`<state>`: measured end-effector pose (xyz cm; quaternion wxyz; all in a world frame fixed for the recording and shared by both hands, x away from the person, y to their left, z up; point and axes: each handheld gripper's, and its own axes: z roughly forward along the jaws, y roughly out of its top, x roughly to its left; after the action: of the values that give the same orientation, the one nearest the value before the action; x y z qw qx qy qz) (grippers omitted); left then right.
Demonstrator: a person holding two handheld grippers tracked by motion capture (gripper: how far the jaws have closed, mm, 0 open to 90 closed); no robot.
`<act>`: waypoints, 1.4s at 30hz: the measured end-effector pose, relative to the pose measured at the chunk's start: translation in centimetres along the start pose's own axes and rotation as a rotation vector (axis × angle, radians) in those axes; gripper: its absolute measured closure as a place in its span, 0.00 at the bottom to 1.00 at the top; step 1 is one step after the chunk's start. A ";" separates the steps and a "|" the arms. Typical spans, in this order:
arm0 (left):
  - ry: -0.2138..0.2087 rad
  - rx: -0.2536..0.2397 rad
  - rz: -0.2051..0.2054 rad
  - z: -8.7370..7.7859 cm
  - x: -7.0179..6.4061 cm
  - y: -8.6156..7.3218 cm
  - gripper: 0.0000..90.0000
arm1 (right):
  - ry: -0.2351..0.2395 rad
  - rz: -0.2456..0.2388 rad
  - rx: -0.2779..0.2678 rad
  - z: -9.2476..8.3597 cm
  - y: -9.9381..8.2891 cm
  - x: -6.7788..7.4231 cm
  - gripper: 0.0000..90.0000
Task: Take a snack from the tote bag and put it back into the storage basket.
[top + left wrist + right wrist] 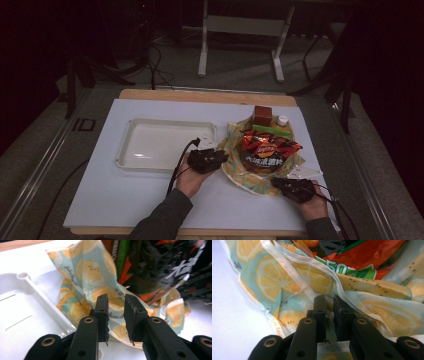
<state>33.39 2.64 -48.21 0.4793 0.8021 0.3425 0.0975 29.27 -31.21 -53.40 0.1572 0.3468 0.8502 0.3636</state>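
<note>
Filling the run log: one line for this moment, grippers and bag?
left gripper: open at lemon-print bag edge | right gripper: shut on bag rim | chip packet: inside bag | tray: beside bag

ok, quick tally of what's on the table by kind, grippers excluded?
Trays: 1, white tray
Bags: 1, lemon-print bag
Snack packets: 1, red and black packet
Boxes: 1, brown box
Bottles: 1, white-capped bottle, mostly hidden
Total: 5
</note>
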 end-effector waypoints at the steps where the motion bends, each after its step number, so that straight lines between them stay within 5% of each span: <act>1: -0.009 -0.002 0.007 -0.1 -0.1 0.1 0.79 | 0.002 0.000 -0.002 0.0 0.0 0.0 0.90; 28: -0.089 -0.051 0.061 -0.6 -2.0 3.3 0.54 | 0.017 0.002 -0.020 -0.1 -0.3 -0.2 0.89; 42: -0.104 -0.068 0.083 0.5 -3.5 5.2 0.52 | 0.026 0.006 -0.025 -0.1 -0.4 -0.2 0.88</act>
<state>33.36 -1.59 -43.55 0.5190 0.8029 0.2799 0.0869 29.20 -31.62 -53.63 0.1494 0.3426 0.8466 0.3790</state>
